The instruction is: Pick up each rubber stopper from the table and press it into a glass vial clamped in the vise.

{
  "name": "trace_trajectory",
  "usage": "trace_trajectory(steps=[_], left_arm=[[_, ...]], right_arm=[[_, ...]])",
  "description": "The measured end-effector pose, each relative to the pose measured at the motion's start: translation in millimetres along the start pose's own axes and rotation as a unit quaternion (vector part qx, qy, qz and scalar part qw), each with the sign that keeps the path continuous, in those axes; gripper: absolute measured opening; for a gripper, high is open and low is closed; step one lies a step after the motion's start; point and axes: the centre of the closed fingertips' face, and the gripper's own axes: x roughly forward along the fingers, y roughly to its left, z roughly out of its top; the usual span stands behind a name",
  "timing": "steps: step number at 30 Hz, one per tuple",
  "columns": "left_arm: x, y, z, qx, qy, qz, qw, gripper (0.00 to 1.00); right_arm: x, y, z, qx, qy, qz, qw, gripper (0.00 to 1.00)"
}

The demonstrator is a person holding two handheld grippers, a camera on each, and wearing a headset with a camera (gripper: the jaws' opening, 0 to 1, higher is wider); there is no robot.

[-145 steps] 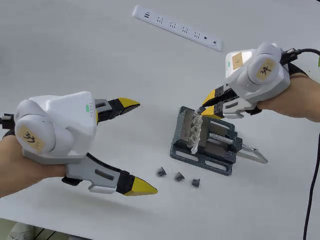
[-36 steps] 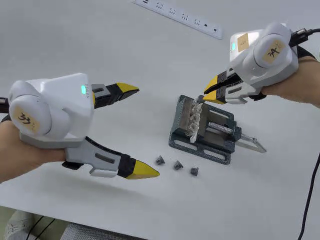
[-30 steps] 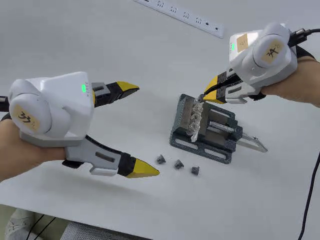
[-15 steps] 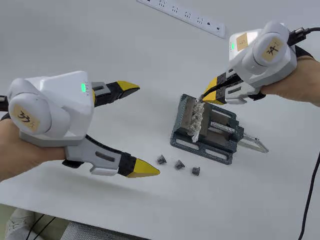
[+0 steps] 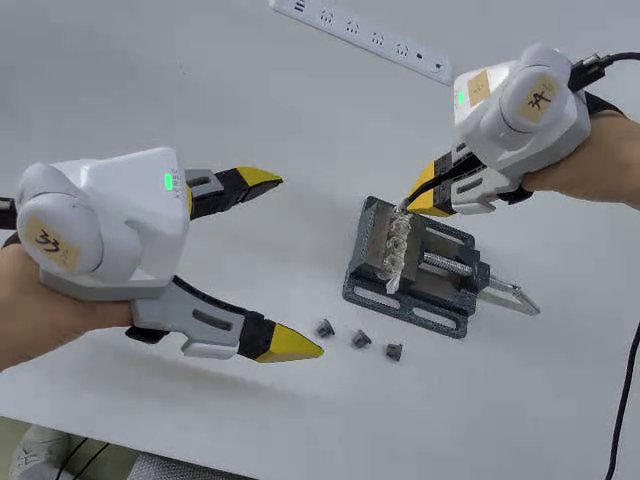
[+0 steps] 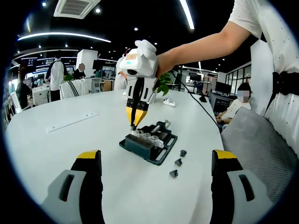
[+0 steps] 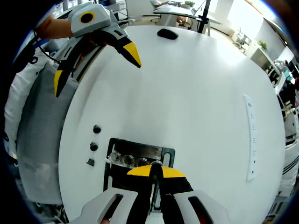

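A dark vise (image 5: 430, 300) clamps a row of glass vials (image 5: 395, 245) on the white table. My right gripper (image 5: 406, 208) is shut on a small dark rubber stopper, which is mostly hidden by the tips. The tips touch the far vial of the row (image 7: 124, 159), and the left gripper view shows that gripper (image 6: 133, 125) pointing down onto it. Three rubber stoppers (image 5: 325, 327) (image 5: 361, 339) (image 5: 394, 351) lie in a line in front of the vise. My left gripper (image 5: 285, 262) hovers wide open to the left of the vise (image 6: 149, 144), holding nothing.
A white power strip (image 5: 370, 40) lies at the far side of the table. A black cable (image 5: 625, 400) runs down the right edge. A seated person and office desks are behind the table in the left gripper view.
The right gripper tips have stayed on the far vial throughout, shifting only slightly. The left gripper has stayed open in the same place. The camera has drifted a little.
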Motion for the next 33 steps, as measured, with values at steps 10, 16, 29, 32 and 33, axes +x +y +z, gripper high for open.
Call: trace_trajectory(steps=[10, 16, 29, 32, 33], left_arm=[[0.3, 0.7, -0.2, 0.0, 0.0, 0.001, 1.0, 0.98], [-0.5, 1.2, -0.3, 0.0, 0.0, 0.002, 1.0, 0.98], [-1.2, 2.8, 0.9, -0.002, -0.002, 0.004, 1.0, 0.98], [-0.5, 2.9, 1.0, -0.003, -0.002, 0.004, 1.0, 0.97], [-0.4, 3.0, 1.1, -0.003, -0.002, 0.004, 1.0, 0.97]], right_arm=[[1.3, 1.9, 1.9, -0.008, 0.023, 0.005, 0.9997, 0.01], [1.1, 1.3, 0.8, -0.005, 0.024, 0.009, 0.9997, 0.0], [0.9, 4.0, 0.1, -0.017, 0.033, 0.006, 0.9993, 0.0], [1.1, 3.0, -1.1, -0.013, 0.034, 0.009, 0.9993, 0.0], [1.2, 3.0, -0.9, -0.013, 0.034, 0.009, 0.9993, 0.0]])
